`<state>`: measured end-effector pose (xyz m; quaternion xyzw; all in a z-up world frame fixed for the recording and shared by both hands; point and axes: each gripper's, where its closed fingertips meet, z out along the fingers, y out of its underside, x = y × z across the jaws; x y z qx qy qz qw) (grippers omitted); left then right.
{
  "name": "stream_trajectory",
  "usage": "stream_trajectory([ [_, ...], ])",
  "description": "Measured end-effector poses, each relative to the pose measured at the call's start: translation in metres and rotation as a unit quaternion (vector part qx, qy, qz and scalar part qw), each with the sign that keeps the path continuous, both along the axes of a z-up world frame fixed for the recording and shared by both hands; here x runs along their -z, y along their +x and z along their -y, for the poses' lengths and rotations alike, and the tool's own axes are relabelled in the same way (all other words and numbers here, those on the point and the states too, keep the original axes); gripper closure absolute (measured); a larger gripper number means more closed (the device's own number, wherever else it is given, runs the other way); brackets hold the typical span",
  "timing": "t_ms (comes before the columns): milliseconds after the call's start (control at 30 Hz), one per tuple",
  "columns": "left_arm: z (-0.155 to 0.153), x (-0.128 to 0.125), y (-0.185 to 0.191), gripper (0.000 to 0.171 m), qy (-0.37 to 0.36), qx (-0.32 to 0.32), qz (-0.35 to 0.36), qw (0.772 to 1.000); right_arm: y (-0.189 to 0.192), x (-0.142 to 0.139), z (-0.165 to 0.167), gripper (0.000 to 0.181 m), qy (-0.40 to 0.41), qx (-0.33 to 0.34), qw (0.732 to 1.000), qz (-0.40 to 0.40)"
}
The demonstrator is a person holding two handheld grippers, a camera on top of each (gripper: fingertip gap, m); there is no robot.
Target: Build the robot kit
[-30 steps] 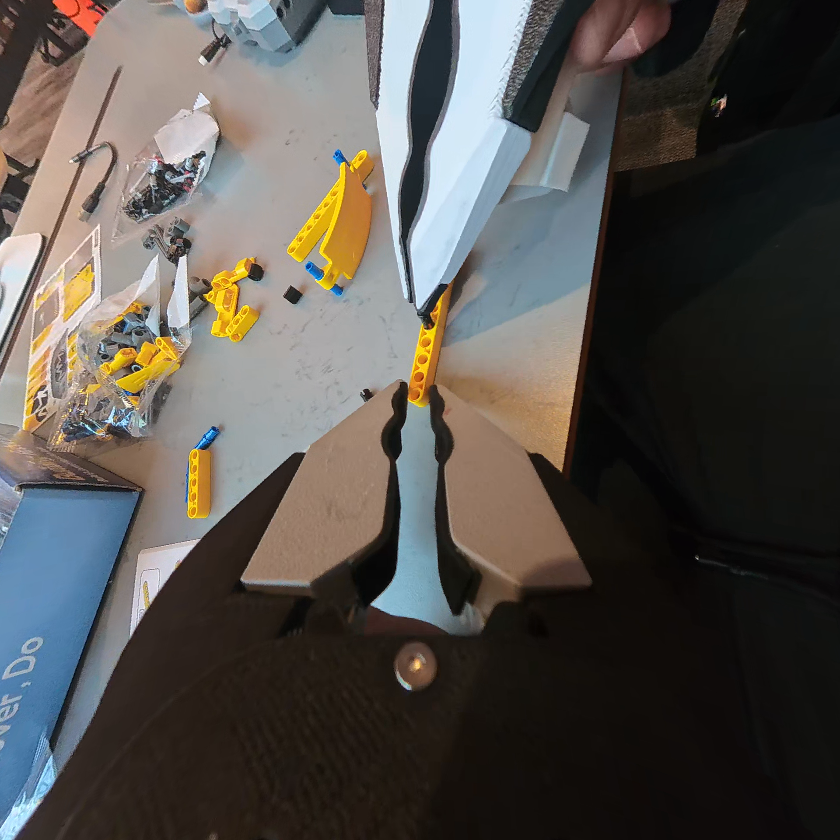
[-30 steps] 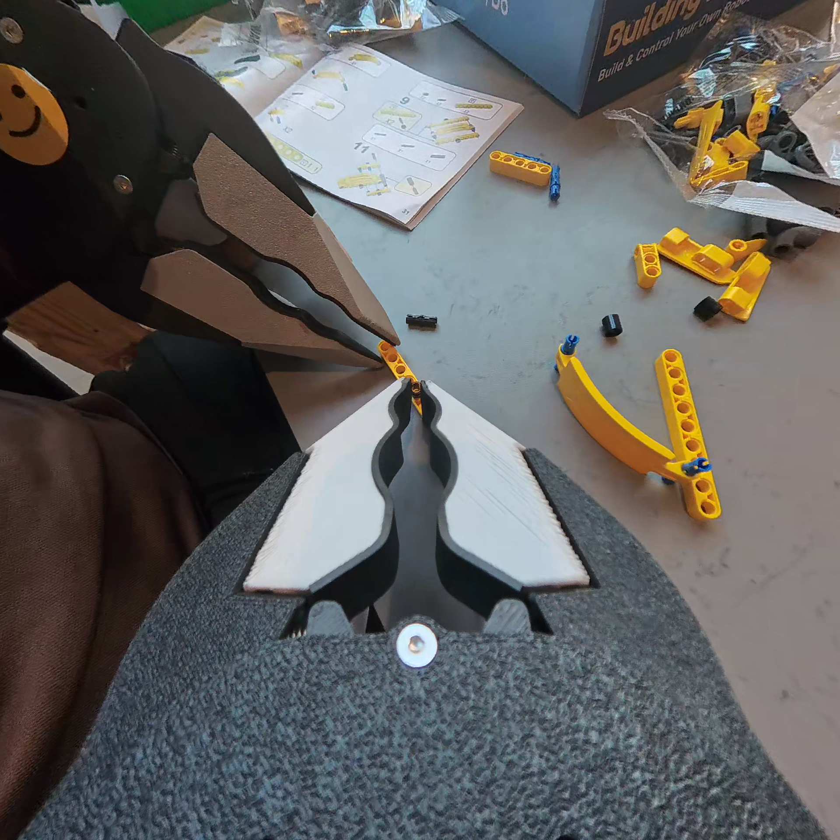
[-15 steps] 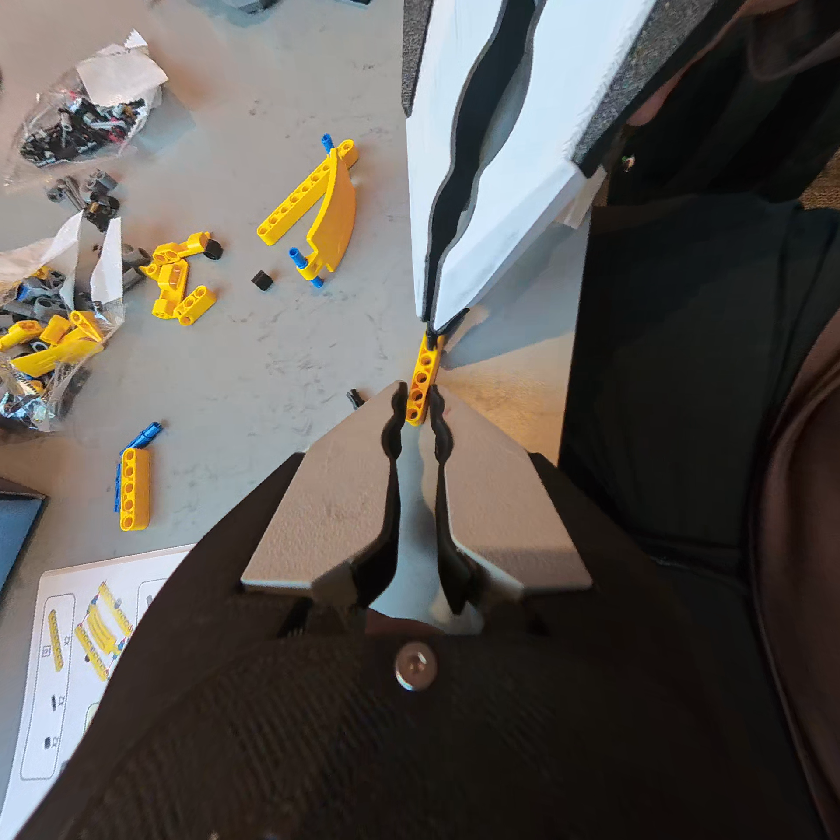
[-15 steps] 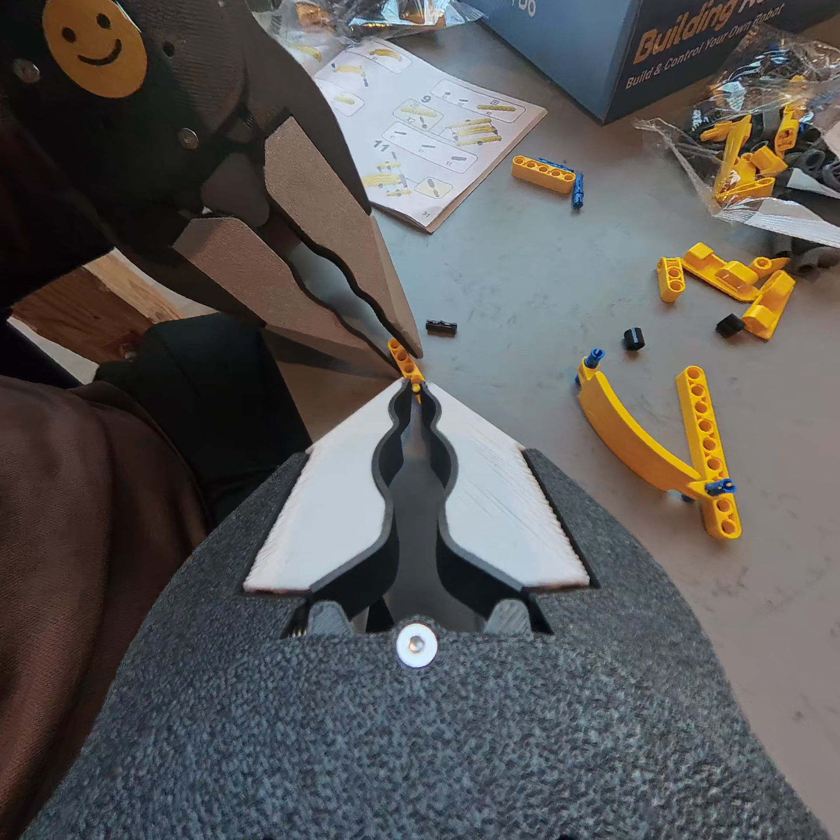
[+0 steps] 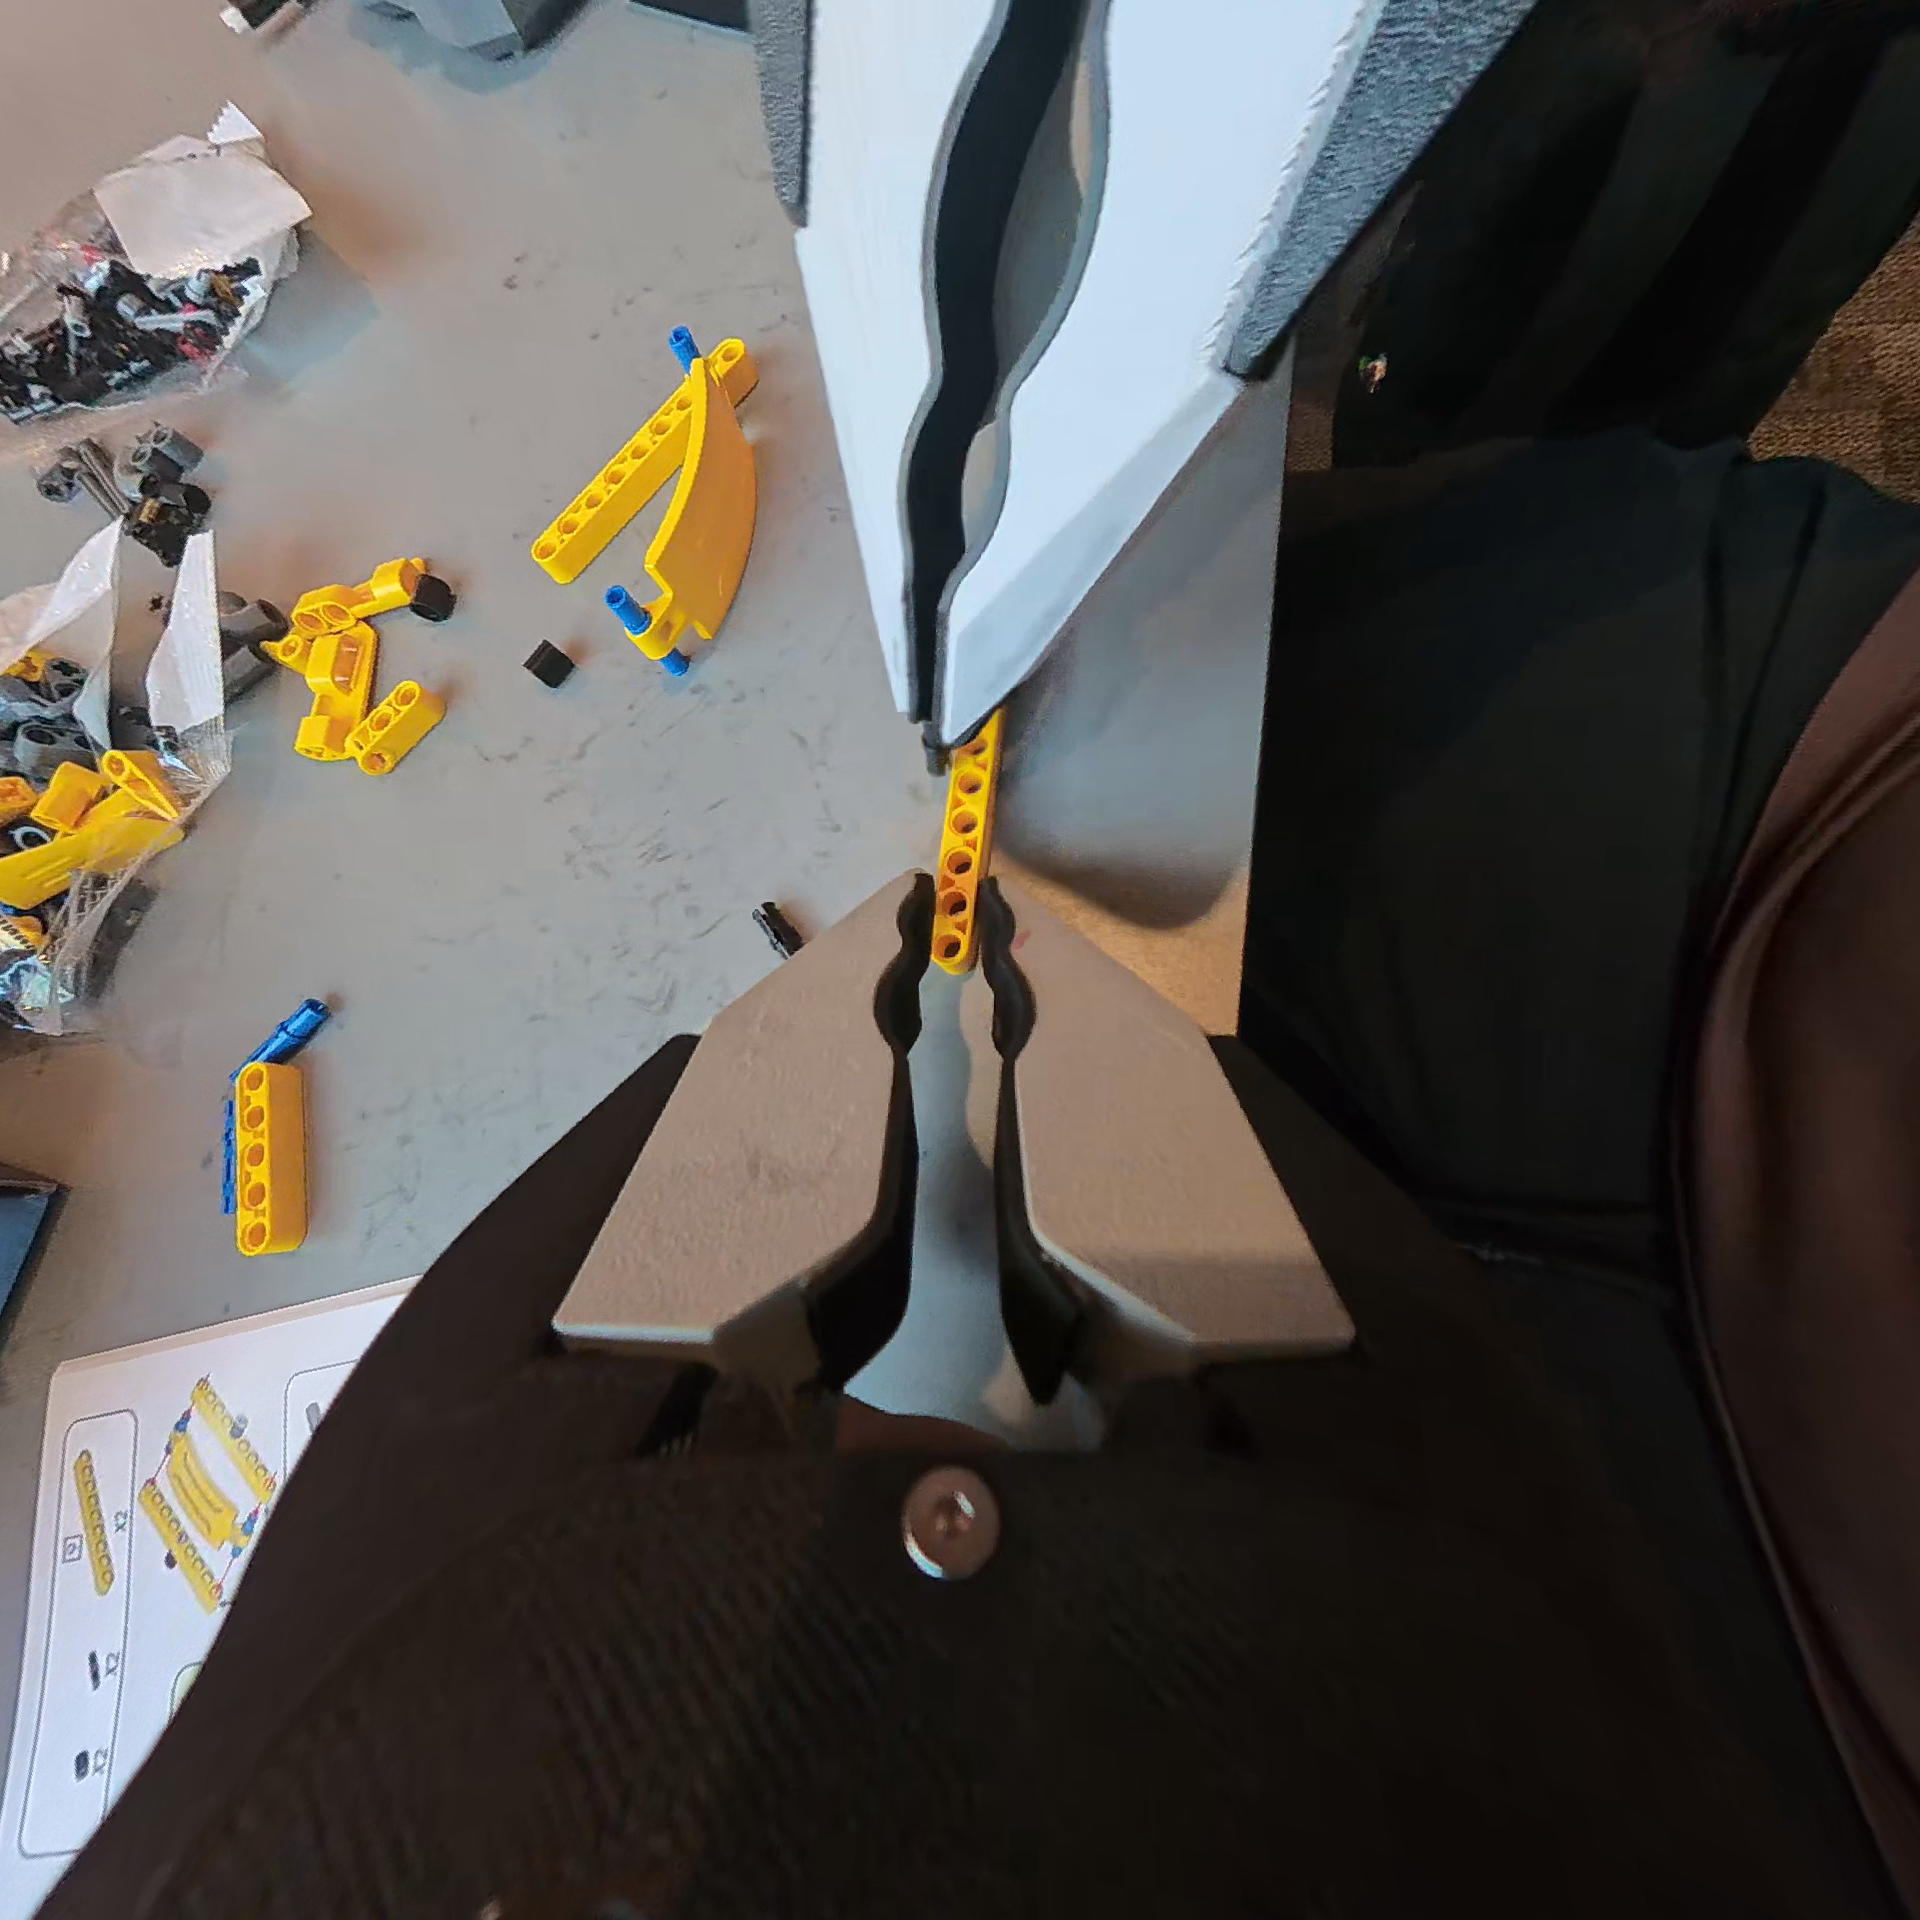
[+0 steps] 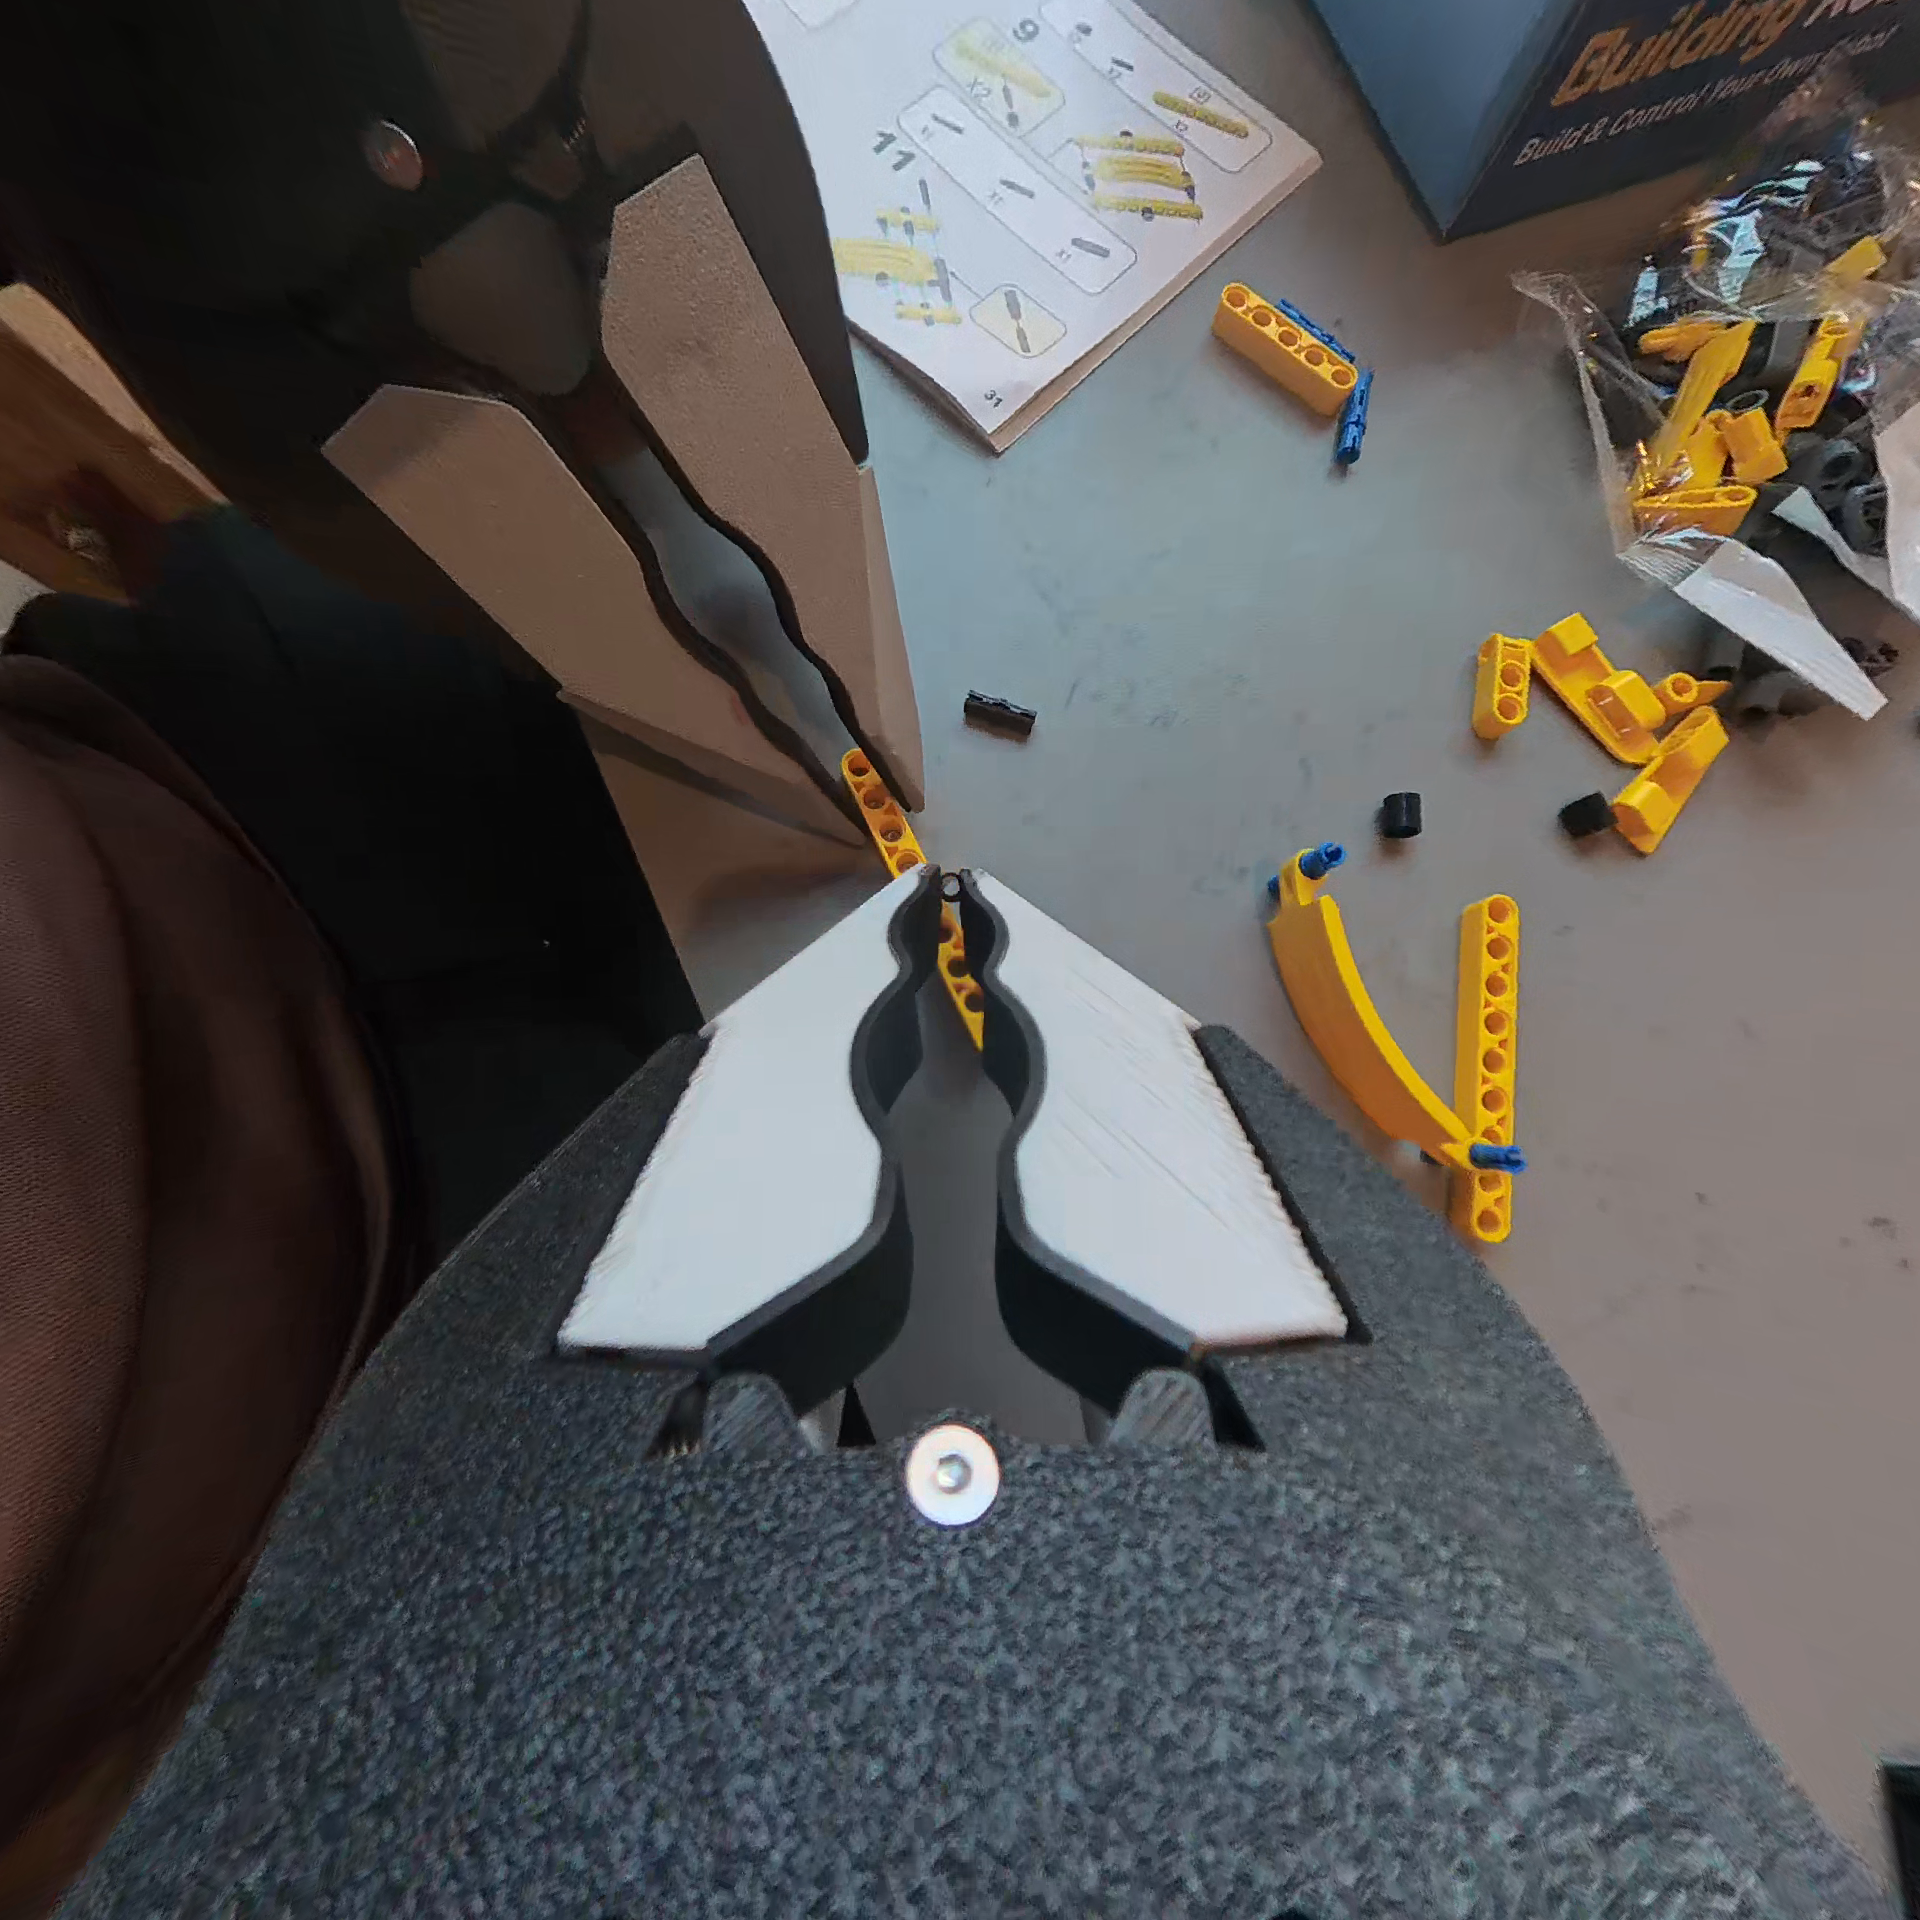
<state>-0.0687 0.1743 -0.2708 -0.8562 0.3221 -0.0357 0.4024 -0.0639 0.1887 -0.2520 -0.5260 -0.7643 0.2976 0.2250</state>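
Left gripper [image 5: 956, 902] clamped the yellow beam [image 5: 964, 840] steady; right gripper [image 6: 943, 881] pinched a small black pin [image 6: 951, 885] against the beam's far end.

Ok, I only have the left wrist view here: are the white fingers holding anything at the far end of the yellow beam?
Observer: Yes. The right wrist view shows a small black pin pinched at the tips of the right gripper, against the yellow beam.
Operator: Does the beam stop there?
Observer: No, it runs on beneath those fingers and shows through their gap.
Operator: What lies past the booklet?
Observer: A blue box stands beyond the booklet.
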Motion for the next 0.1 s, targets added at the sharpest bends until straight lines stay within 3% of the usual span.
stream_trajectory([
  [100, -0.0001, 0.0, 0.0001, 0.167, 0.004, 0.0, -0.006, 1.0, -0.0023, -0.0032, 0.0007, 0.179, 0.016, -0.013, 0.999, 0.025],
])
